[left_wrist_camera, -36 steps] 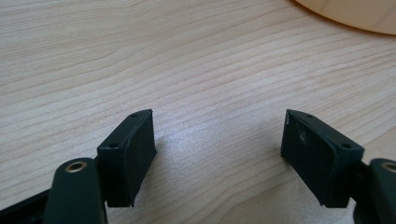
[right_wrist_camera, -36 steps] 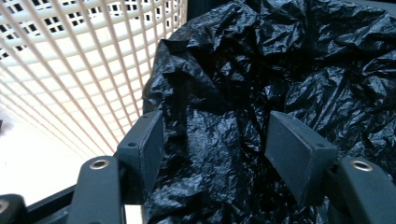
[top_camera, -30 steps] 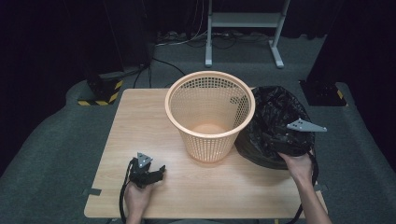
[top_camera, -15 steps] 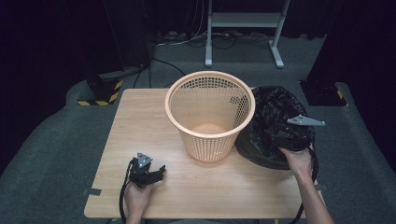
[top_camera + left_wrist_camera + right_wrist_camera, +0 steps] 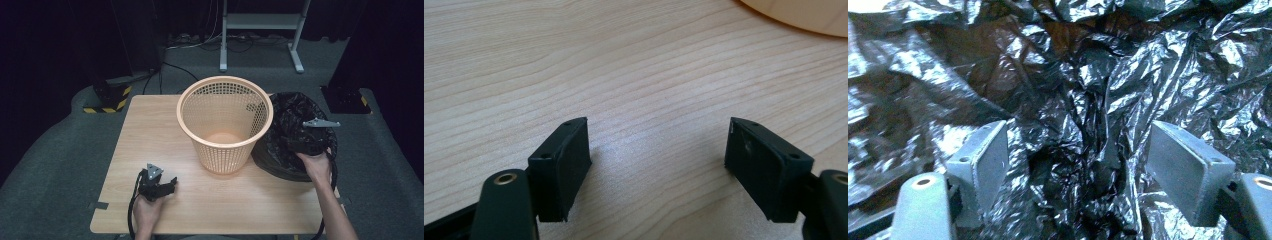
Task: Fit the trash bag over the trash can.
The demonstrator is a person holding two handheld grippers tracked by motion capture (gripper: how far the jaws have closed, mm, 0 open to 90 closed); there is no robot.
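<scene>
Right gripper [image 5: 311, 141] hangs wide open and empty right over the crumpled black bag [image 5: 287, 150], which sits just right of the basket [image 5: 225, 122], maybe brushing it, while the left gripper [image 5: 159, 186], also spread empty, rests well away.
</scene>
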